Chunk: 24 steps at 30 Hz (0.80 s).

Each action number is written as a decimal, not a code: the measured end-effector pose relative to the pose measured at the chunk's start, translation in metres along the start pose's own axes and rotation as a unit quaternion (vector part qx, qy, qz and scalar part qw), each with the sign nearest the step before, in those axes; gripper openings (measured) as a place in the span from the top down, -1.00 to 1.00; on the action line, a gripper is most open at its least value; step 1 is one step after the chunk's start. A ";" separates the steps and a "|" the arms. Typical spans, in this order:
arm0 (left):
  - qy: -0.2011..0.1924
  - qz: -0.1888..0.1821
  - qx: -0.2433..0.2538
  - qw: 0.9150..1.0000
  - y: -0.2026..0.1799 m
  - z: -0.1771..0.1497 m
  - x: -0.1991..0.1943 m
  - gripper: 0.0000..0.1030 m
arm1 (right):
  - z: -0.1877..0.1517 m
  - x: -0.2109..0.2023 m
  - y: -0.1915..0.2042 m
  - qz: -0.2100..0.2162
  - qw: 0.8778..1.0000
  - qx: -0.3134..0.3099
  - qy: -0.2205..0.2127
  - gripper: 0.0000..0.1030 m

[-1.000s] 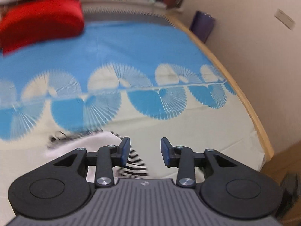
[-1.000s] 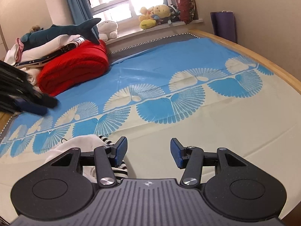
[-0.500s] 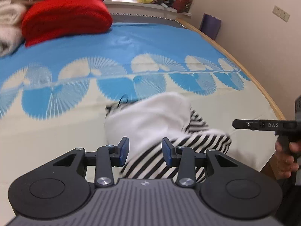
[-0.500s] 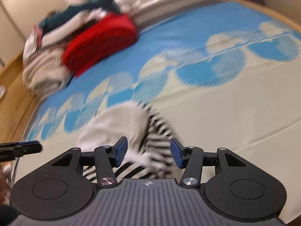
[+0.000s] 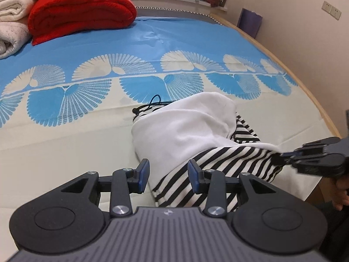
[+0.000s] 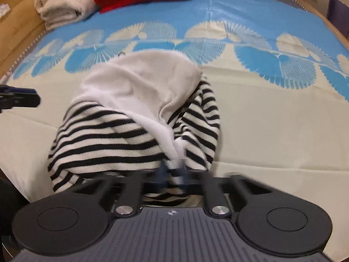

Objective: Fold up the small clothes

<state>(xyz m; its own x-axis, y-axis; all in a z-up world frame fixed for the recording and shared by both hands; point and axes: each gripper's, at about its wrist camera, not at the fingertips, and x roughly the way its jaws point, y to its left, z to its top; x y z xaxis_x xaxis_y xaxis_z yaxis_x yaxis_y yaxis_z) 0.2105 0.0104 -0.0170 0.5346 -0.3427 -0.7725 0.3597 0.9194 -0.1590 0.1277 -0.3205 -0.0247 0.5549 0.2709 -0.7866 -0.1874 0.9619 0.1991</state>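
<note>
So, reading left to right off the striped garment (image 5: 220,163) as landmark. It lies bunched on the cream part of the blue fan-print sheet (image 5: 65,139), white lining turned out over the black-and-white stripes, a black drawstring (image 5: 150,103) poking out at its far edge. Far left of it: folded white towels (image 5: 11,21), then a red blanket (image 5: 80,8) just beside them. My left gripper (image 5: 169,175) hovers at the garment's near edge, jaws apart, nothing between them. My right gripper (image 6: 173,173) is at the garment's right edge; the view is motion-blurred, but the blue pads look pinched together on a fold of the white-and-striped cloth.
</note>
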 end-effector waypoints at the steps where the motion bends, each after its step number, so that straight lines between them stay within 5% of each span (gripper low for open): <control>1: -0.002 -0.002 -0.001 1.000 -0.001 0.000 0.001 0.17 | 0.001 -0.017 -0.009 0.023 0.999 0.019 -0.028 0.89; 5: -0.003 -0.031 -0.004 1.000 -0.009 -0.001 -0.001 0.17 | -0.013 -0.077 -0.048 0.104 0.986 0.080 -0.103 0.90; 8: 0.011 -0.063 0.028 0.998 -0.025 -0.005 0.003 0.17 | -0.034 -0.073 -0.055 0.078 0.996 0.035 -0.033 0.90; 12: 0.043 -0.085 0.098 0.991 -0.056 -0.015 0.018 0.17 | -0.059 -0.031 -0.066 -0.017 0.995 0.002 0.094 0.91; 16: 0.084 -0.104 0.139 0.981 -0.080 -0.029 0.042 0.17 | -0.067 -0.011 -0.073 -0.031 0.992 0.008 0.121 1.00; 18: 0.111 -0.085 0.165 0.976 -0.088 -0.040 0.062 0.17 | -0.064 -0.011 -0.073 -0.004 0.994 0.016 0.106 1.00; 21: 0.143 -0.041 0.194 0.970 -0.091 -0.056 0.087 0.16 | -0.047 -0.030 -0.097 0.017 0.995 0.093 0.027 0.96; 24: 0.148 -0.051 0.182 0.971 -0.086 -0.055 0.089 0.16 | -0.036 -0.050 -0.126 0.062 0.974 0.204 -0.076 0.69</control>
<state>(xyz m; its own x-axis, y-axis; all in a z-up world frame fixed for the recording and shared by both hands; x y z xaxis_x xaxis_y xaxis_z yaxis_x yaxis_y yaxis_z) 0.1853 -0.0882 -0.1053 0.2582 -0.3094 -0.9152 0.6745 0.7359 -0.0585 0.0948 -0.4568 -0.0314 0.6687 0.3578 -0.6518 0.0602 0.8477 0.5270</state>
